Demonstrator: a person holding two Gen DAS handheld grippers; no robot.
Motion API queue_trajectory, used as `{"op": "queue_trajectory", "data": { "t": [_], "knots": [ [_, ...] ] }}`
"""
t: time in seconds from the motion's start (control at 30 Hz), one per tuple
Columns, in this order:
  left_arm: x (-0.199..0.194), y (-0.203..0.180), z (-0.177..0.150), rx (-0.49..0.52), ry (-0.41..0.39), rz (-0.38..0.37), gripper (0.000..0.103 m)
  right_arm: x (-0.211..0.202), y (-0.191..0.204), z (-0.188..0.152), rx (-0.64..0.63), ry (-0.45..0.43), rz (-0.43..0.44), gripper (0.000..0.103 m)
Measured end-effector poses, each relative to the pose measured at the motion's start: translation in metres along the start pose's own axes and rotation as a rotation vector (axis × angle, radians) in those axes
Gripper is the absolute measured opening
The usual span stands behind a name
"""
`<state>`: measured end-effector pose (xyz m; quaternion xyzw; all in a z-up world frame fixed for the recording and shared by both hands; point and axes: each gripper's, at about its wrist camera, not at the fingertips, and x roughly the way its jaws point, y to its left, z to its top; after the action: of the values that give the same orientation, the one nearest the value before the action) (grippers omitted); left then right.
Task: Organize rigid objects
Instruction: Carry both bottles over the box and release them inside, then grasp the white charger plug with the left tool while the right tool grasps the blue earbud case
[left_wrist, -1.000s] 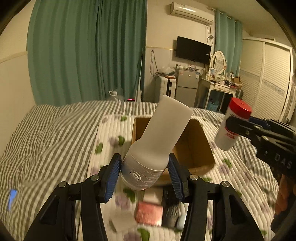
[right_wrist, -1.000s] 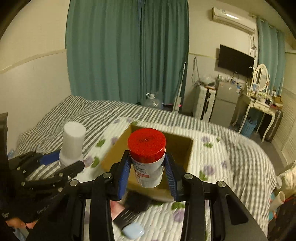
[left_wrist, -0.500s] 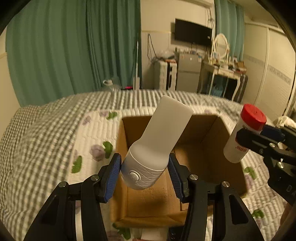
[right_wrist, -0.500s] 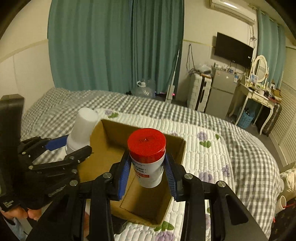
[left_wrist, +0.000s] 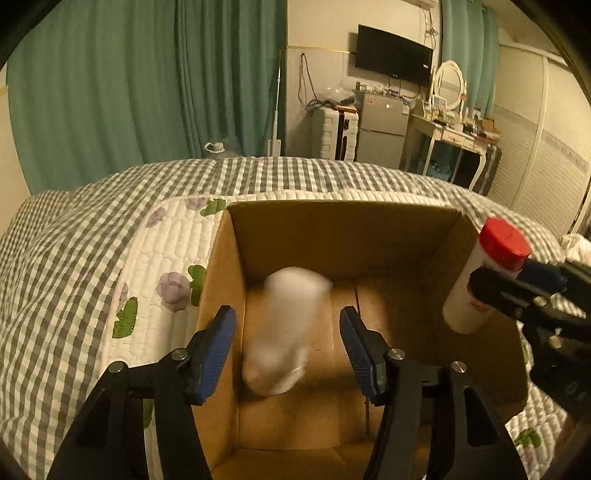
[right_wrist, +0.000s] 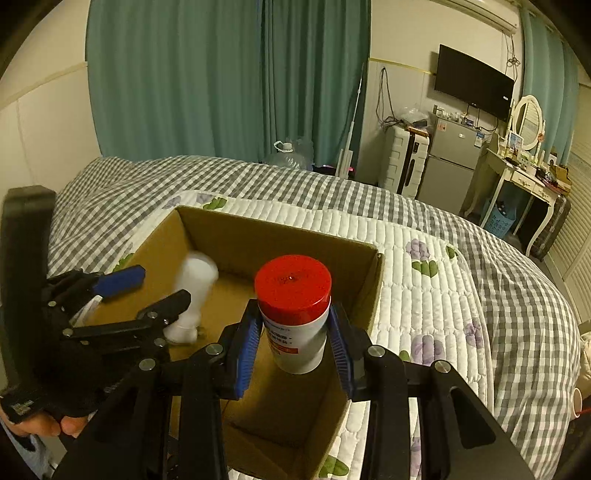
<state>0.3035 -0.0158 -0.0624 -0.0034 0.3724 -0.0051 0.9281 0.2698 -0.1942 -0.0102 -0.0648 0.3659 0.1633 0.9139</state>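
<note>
An open cardboard box (left_wrist: 343, 236) (right_wrist: 280, 236) sits on the bed. My left gripper (left_wrist: 286, 332) is open above the box's left part; it also shows in the right wrist view (right_wrist: 147, 288). A white cylindrical device (left_wrist: 282, 332) (right_wrist: 192, 291) is blurred between and below the left fingers, free of them, inside the box. My right gripper (right_wrist: 293, 339) is shut on a white bottle with a red cap (right_wrist: 293, 310) and holds it upright over the box's right side. The bottle also shows in the left wrist view (left_wrist: 484, 273).
The box rests on a white quilted floral mat (right_wrist: 424, 295) over a grey checked blanket (left_wrist: 74, 240). Green curtains (left_wrist: 147, 85), a suitcase (left_wrist: 334, 133), a small fridge (left_wrist: 380, 133) and a dressing table (right_wrist: 524, 184) stand behind the bed.
My left gripper opened and let go of the white device, which is dropping into the box. Both grippers came closer over the box; the right one still holds the bottle.
</note>
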Motion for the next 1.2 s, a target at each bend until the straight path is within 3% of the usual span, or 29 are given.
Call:
{"op": "queue_trajectory", "data": {
  "t": [0.4, 0.43, 0.53, 0.7, 0.77, 0.9, 0.97, 1.03, 1.2],
  "knots": [
    [-0.047, 0.007, 0.012, -0.010, -0.097, 0.006, 0.065, 0.017, 0.003, 0.006, -0.004, 0.025, 0.012, 0.037],
    [-0.056, 0.008, 0.012, -0.008, -0.110, 0.005, 0.065, 0.013, 0.005, 0.006, -0.008, 0.012, 0.000, 0.040],
    [-0.080, 0.008, 0.012, 0.005, -0.148, 0.012, 0.066, -0.010, 0.011, 0.009, -0.023, -0.049, -0.043, 0.059],
    [-0.133, 0.016, 0.009, 0.005, -0.213, 0.029, 0.083, -0.062, 0.017, 0.022, -0.017, -0.116, -0.048, 0.061],
    [-0.154, 0.019, 0.007, 0.000, -0.240, 0.038, 0.091, -0.085, 0.022, 0.023, -0.023, -0.142, -0.059, 0.070],
    [-0.203, 0.027, -0.002, -0.007, -0.299, 0.041, 0.103, -0.134, 0.034, 0.018, -0.051, -0.184, -0.091, 0.076],
    [-0.219, 0.029, -0.007, -0.009, -0.306, 0.045, 0.103, -0.156, 0.040, 0.011, -0.064, -0.198, -0.102, 0.088],
    [-0.235, 0.031, -0.017, -0.004, -0.300, 0.043, 0.103, -0.177, 0.045, 0.001, -0.071, -0.210, -0.112, 0.094],
    [-0.249, 0.032, -0.048, 0.016, -0.265, 0.052, 0.103, -0.209, 0.061, -0.030, -0.093, -0.226, -0.134, 0.100]
  ]
}}
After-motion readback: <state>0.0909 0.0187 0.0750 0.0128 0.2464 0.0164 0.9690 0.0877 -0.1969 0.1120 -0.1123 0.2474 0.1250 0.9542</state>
